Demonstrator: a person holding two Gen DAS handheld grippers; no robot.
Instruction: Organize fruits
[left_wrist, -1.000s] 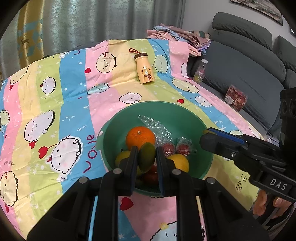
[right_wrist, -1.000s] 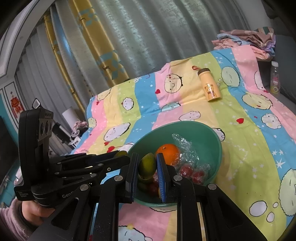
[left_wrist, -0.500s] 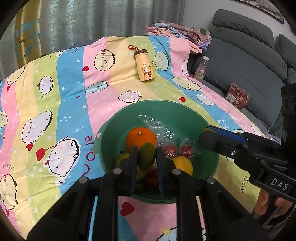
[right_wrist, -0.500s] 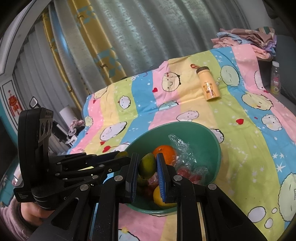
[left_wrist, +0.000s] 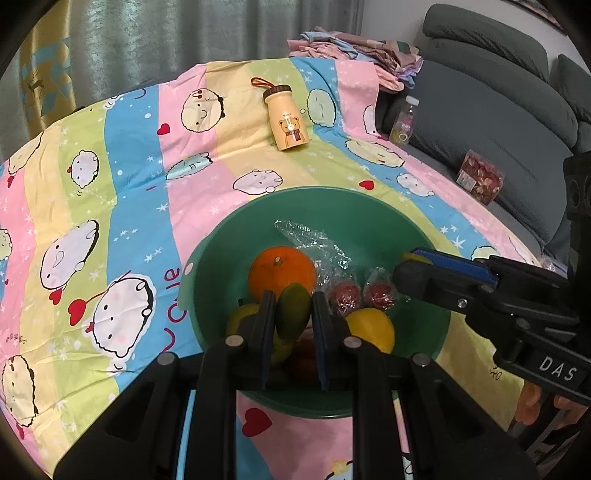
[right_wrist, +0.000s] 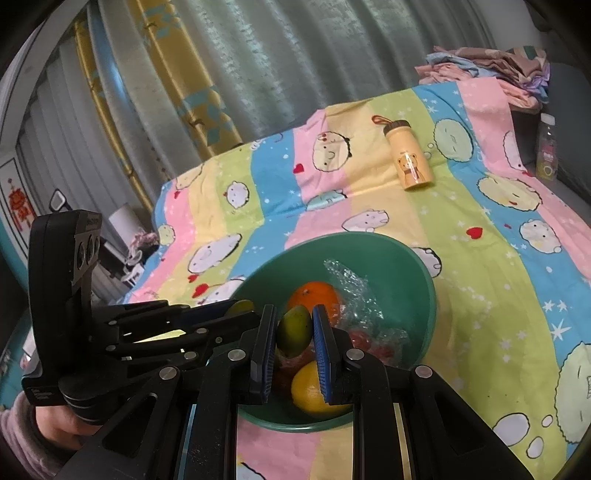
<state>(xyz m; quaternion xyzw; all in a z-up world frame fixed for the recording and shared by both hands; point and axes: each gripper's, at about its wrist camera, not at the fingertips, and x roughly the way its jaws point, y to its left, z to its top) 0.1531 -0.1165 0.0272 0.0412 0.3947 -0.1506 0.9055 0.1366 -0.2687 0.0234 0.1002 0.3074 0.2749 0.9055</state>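
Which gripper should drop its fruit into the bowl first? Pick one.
The right gripper, probably: its mango hangs over the bowl's middle; the left gripper sits at the rim.

Green bowl (left_wrist: 221, 258) sitting on striped cloth, holding orange (left_wrist: 282, 271), yellow lemon (left_wrist: 371, 328), two wrapped red fruits (left_wrist: 360, 293); two green-yellow mangoes (left_wrist: 293, 310) (right_wrist: 294, 330) hanging upright above, clamped.

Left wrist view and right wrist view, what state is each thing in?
Left gripper: shut on mango.
Right gripper: shut on second mango.
Bowl: upright, holding fruit.
Orange: unwrapped.
Red fruits: plastic-wrapped.
Yellow bottle: capped, lying down.
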